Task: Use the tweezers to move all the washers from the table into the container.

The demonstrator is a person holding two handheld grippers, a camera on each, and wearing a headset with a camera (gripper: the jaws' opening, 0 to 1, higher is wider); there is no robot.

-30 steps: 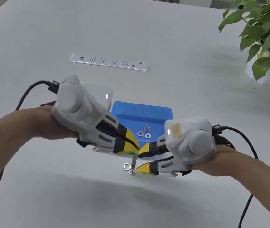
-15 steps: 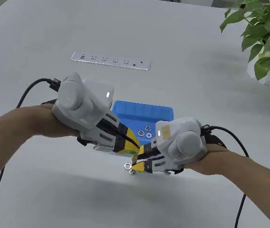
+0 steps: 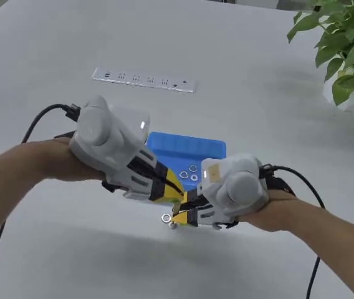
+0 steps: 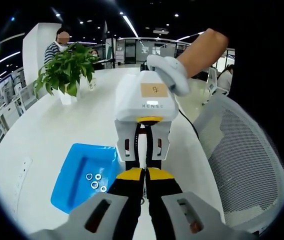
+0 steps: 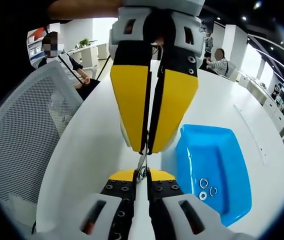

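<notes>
The tweezers (image 5: pixel 142 167) are showing as a thin metal strip low in the middle of the right gripper view, running down from the top of the picture to its bottom edge. The left gripper (image 3: pixel 174 190) is pinching them, its yellow jaws drawn together with only the strip between. The right gripper (image 5: pixel 141 181) is pressing in on the tip end from the opposite side, its jaws all but closed on the same strip.

In the head view the two grippers are meeting nose to nose just below the centre of the frame. The tweezer tip is pointing down at the white table (image 3: pixel 239 93), right beside a loose washer (image 3: pixel 166 218) lying there. I cannot tell whether the tip is actually gripping it.

Just above the grippers in that view, the blue container (image 3: pixel 183 144) is sitting flat on the table. A few washers (image 3: pixel 192 169) are lying close together in its near end.

A person's hands are wrapping each gripper from the left and right edges, with black cables trailing off behind. Further up the head view, a white power strip (image 3: pixel 143 80) is lying in the upper left. A leafy plant (image 3: pixel 345 43) is leaning in at the upper right corner. A grey mesh chair (image 4: pixel 242 150) is taking up the right side of the left gripper view.
</notes>
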